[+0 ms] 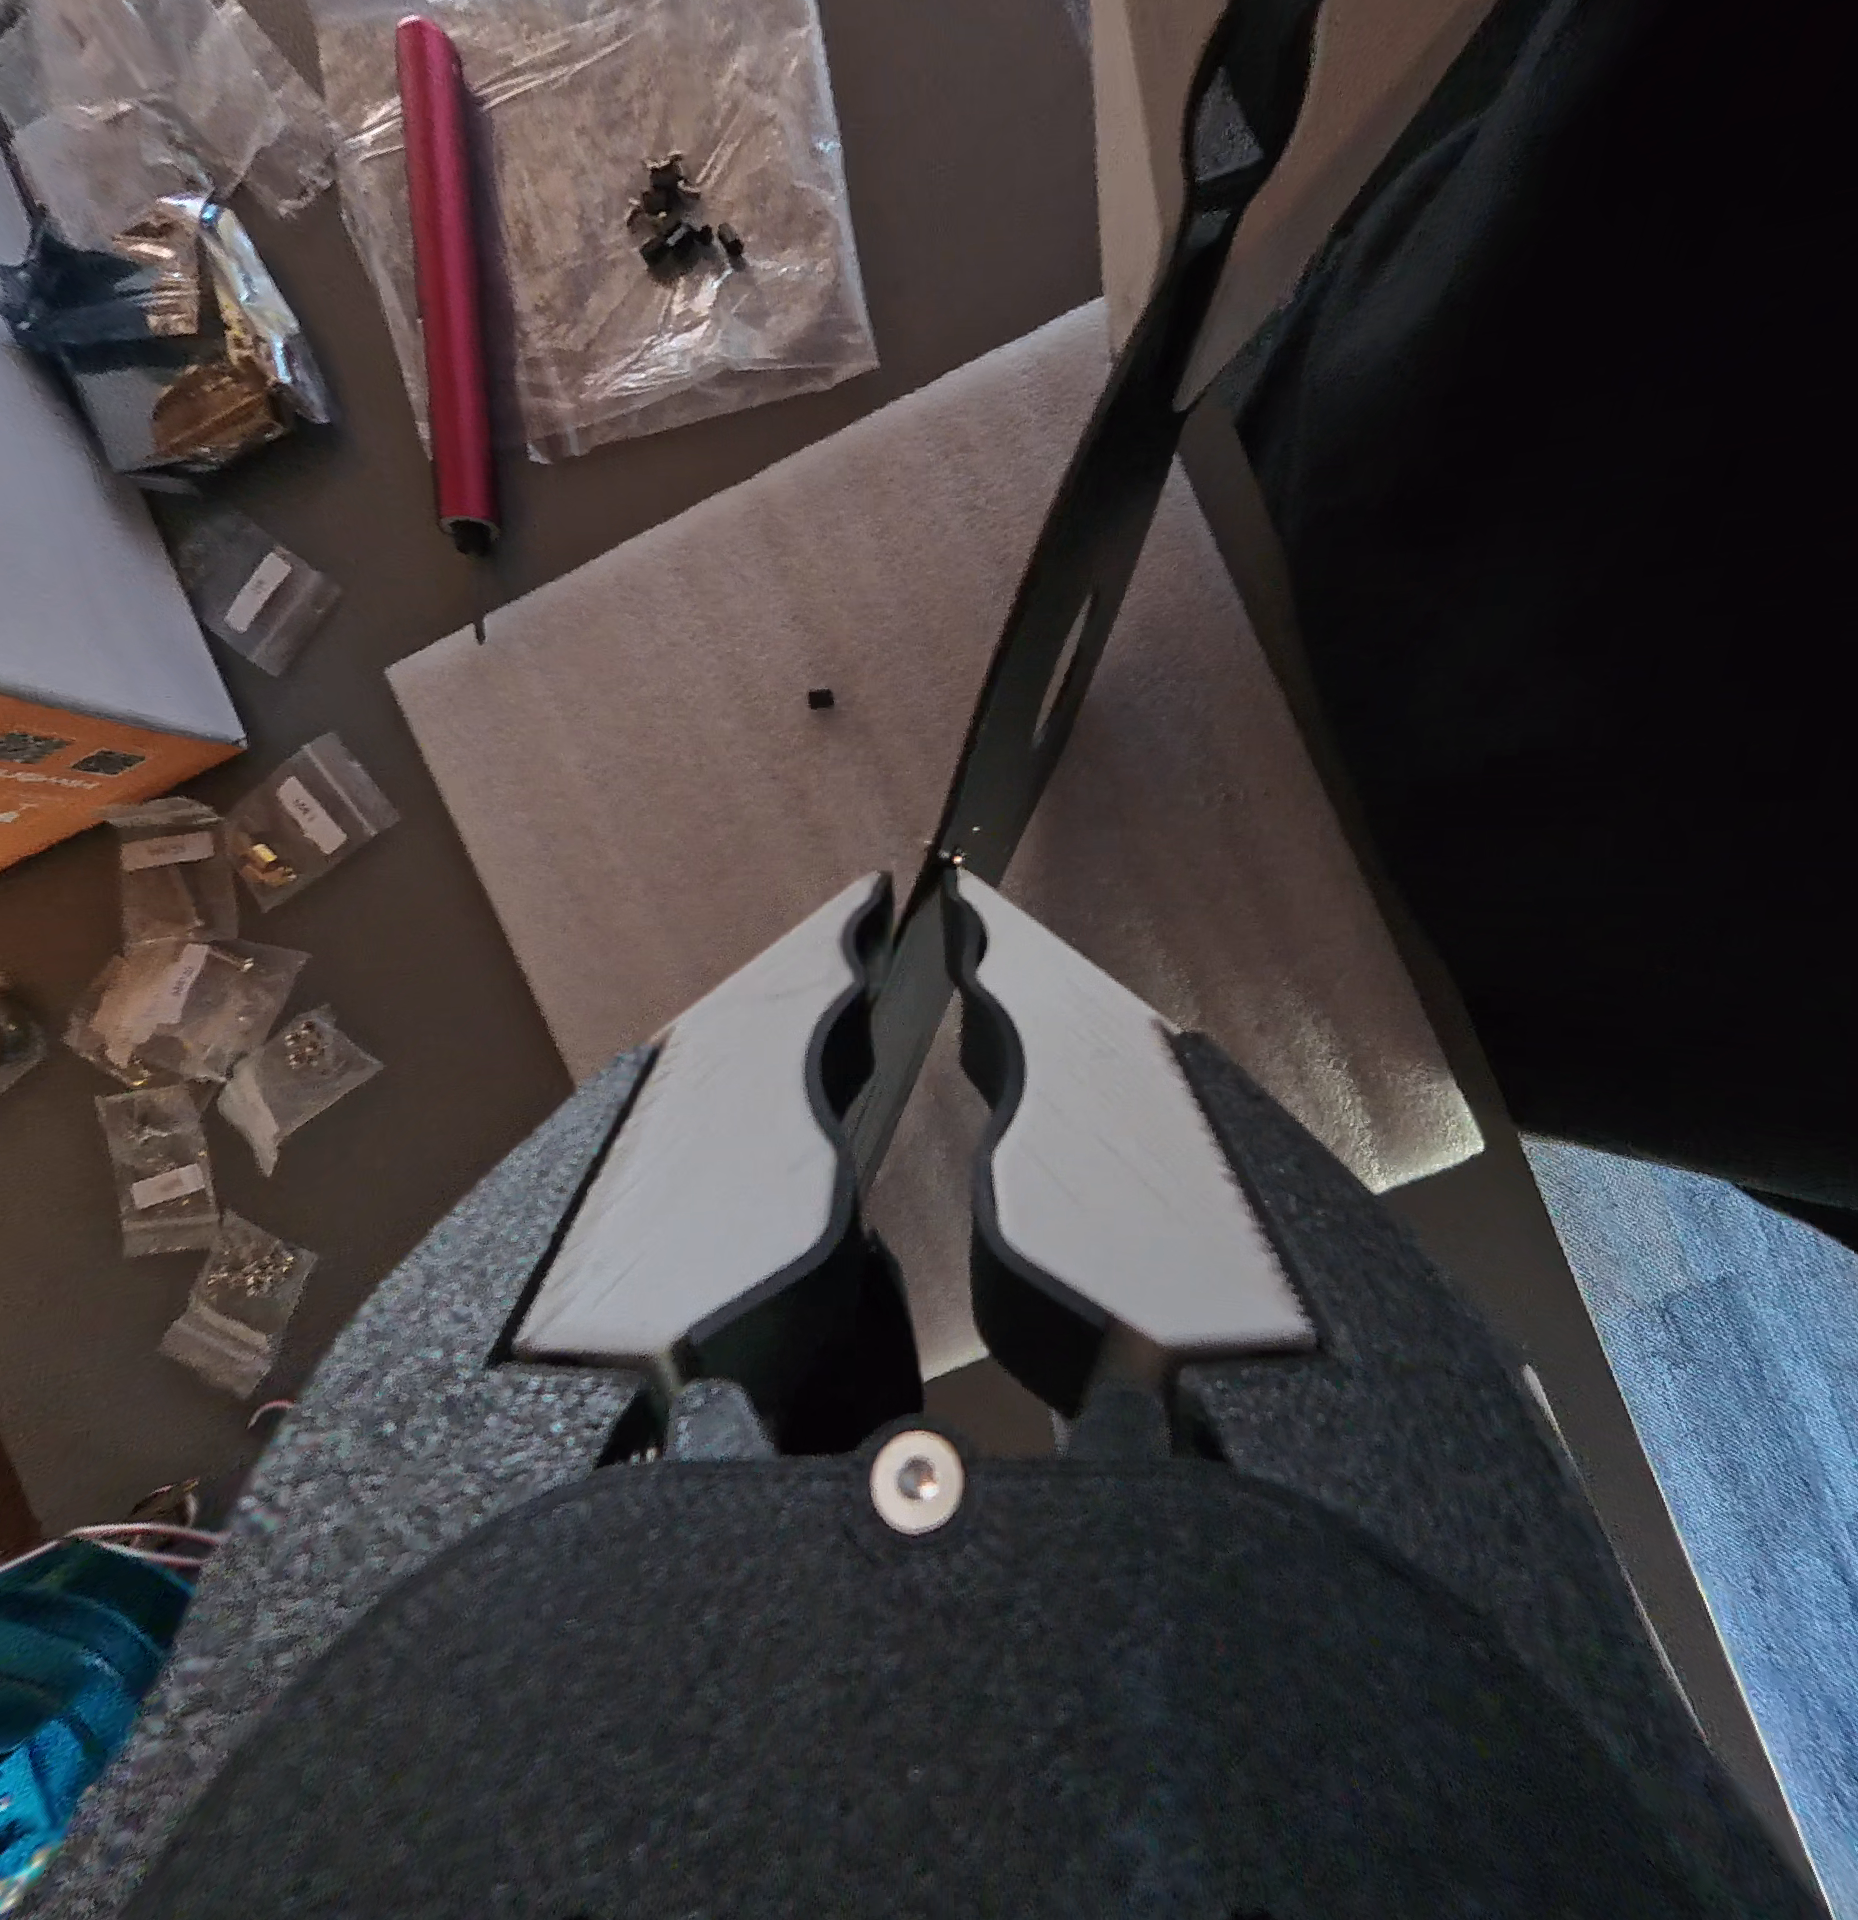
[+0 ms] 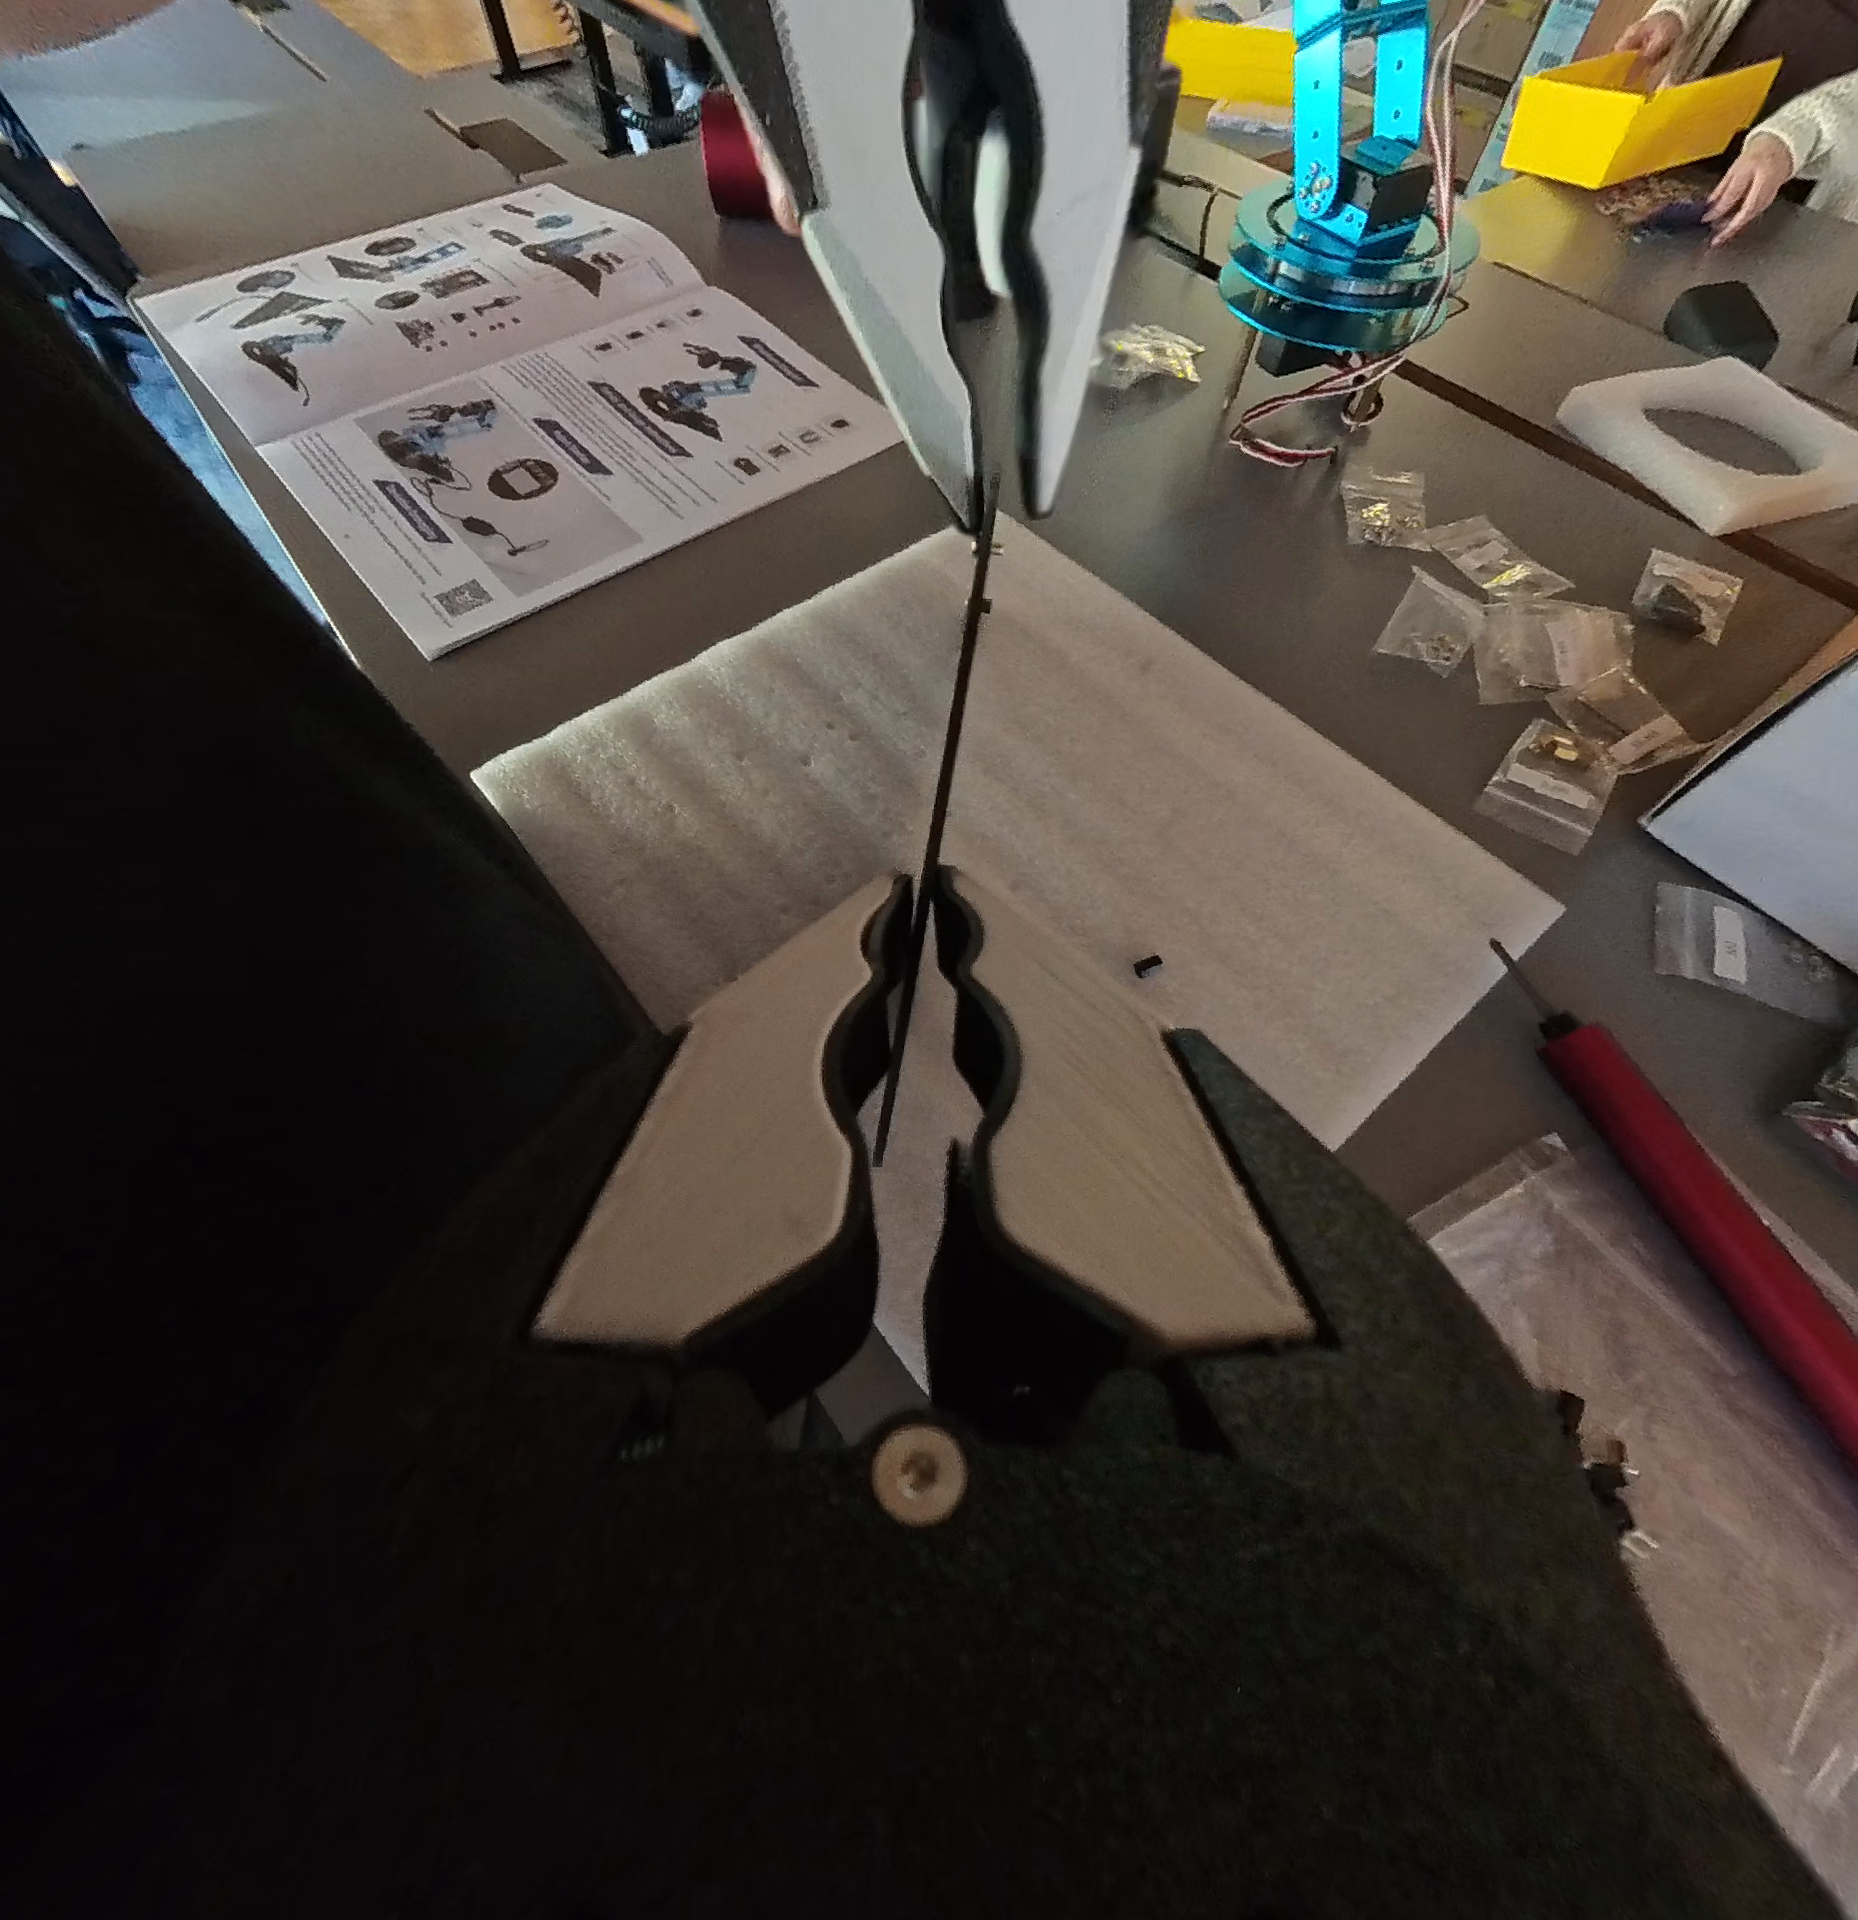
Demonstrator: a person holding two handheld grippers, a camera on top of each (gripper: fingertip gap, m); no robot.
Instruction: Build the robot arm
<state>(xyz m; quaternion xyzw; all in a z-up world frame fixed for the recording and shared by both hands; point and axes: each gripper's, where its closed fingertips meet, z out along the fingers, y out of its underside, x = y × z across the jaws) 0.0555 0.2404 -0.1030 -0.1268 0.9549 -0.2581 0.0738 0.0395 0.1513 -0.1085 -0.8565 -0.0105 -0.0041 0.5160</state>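
Observation:
A thin black flat plate with cut-out slots [image 1: 1008, 686] is held between both grippers above a white foam sheet [image 1: 644, 790]. My left gripper [image 1: 925, 894] is shut on one end of the plate. My right gripper [image 2: 923, 894] is shut on the other end, where the plate [image 2: 951, 707] shows edge-on as a thin line. The left gripper also shows in the right wrist view [image 2: 992, 499], pointing down from the top. A tiny black part [image 1: 820, 698] lies alone on the foam sheet [image 2: 1164, 790]; it also shows in the right wrist view [image 2: 1146, 965].
A red-handled screwdriver [image 1: 445, 270] [image 2: 1714, 1236] lies on a clear bag holding small black parts [image 1: 686, 218]. Several small hardware bags [image 1: 208, 1039] [image 2: 1527, 644], an orange box [image 1: 52, 790], an open manual [image 2: 509, 405], a blue robot arm [image 2: 1351, 208], a foam ring [image 2: 1725, 436] and a person's hands at a yellow box [image 2: 1631, 114] surround the sheet. Some 10 centimetres of space lies between my two pairs of fingers.

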